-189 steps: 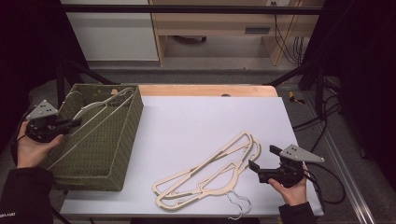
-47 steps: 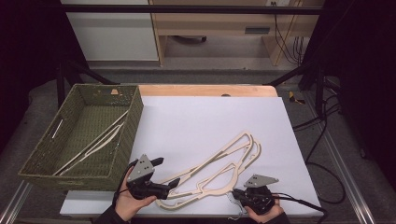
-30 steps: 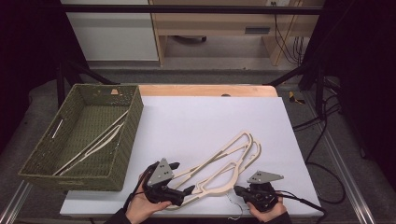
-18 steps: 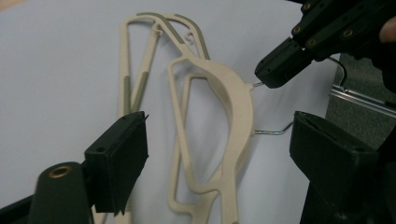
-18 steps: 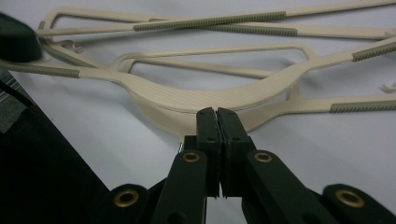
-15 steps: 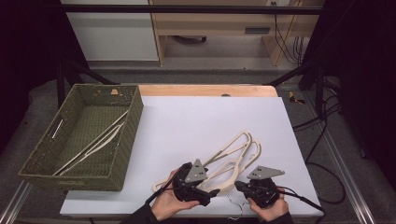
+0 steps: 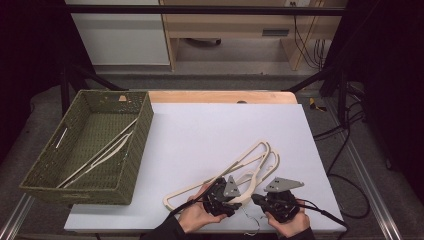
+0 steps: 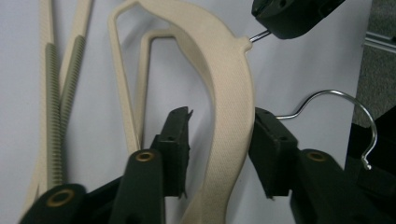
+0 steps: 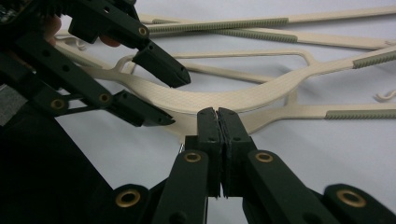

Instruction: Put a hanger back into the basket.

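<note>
From the high view, the cream hangers (image 7: 235, 172) lie tangled at the near right of the white table (image 7: 200, 135), with the left tool (image 7: 235, 196) and right tool (image 7: 256, 199) close together at their near end; a green basket (image 7: 135, 150) at the left already holds other hangers. In the left gripper view, the left tool (image 8: 219, 140) straddles the broad curved shoulder of the top hanger (image 8: 224, 93); its jaws have just been closing, one pad against the plastic, the other still short of it. In the right gripper view, the right tool (image 9: 218, 122) is pinched fully together at the hanger's neck, seemingly on its wire hook stem (image 9: 181, 148), though the stem itself is hidden there. The hanger looks light, rigid and rather smooth, so the wide shoulder near the neck is probably the surest hold. Compared with a second ago, the left hand has slid rightward along the hangers from their left end to beside the right tool, which has kept its place.
</note>
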Motion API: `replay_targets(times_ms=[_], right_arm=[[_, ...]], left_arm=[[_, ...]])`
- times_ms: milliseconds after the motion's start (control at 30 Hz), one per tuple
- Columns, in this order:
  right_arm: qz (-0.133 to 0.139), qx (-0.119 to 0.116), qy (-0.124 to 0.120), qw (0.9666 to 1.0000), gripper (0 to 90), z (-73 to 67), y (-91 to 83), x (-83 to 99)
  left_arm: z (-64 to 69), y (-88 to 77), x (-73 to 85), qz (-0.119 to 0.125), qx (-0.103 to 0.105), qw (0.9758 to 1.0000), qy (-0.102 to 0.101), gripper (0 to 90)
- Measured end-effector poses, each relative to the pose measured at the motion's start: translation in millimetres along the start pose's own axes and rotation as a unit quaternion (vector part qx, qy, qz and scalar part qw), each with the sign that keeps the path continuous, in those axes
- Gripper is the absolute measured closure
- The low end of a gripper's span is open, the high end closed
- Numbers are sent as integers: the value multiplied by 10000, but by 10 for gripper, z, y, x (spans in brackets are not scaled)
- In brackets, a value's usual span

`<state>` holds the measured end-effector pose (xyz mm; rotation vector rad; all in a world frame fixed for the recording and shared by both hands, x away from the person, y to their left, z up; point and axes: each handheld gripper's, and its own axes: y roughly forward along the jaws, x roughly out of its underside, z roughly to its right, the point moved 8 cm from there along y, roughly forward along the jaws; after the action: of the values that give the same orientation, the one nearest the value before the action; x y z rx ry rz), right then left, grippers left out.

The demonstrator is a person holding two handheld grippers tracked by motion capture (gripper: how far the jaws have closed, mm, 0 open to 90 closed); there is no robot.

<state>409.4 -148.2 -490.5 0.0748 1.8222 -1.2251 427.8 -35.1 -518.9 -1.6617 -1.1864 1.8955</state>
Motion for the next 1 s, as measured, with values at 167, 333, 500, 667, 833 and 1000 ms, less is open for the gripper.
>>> replay_targets(times_ms=[167,333,500,667,833,1000], right_arm=[[-38,-74,-47,10000,894,-12,10,12],[47,-196,-15,9998,849,-26,-27,-14],[731,-191,33,9971,689,57,-224,-162],[1590,64,270,9869,465,258,-473,-272],[1961,195,606,9785,340,435,-565,-254],[2114,225,757,9742,260,531,-554,-218]], left_arm=[[24,-11,8,-67,-1,9999,127,701],[38,-59,-7,-53,-68,9996,284,717],[29,-158,-33,54,-69,9995,298,730],[-4,-331,-68,224,-77,9994,264,749],[-49,-480,-78,378,-146,9990,188,766],[-133,-613,-43,404,-299,9987,65,781]])
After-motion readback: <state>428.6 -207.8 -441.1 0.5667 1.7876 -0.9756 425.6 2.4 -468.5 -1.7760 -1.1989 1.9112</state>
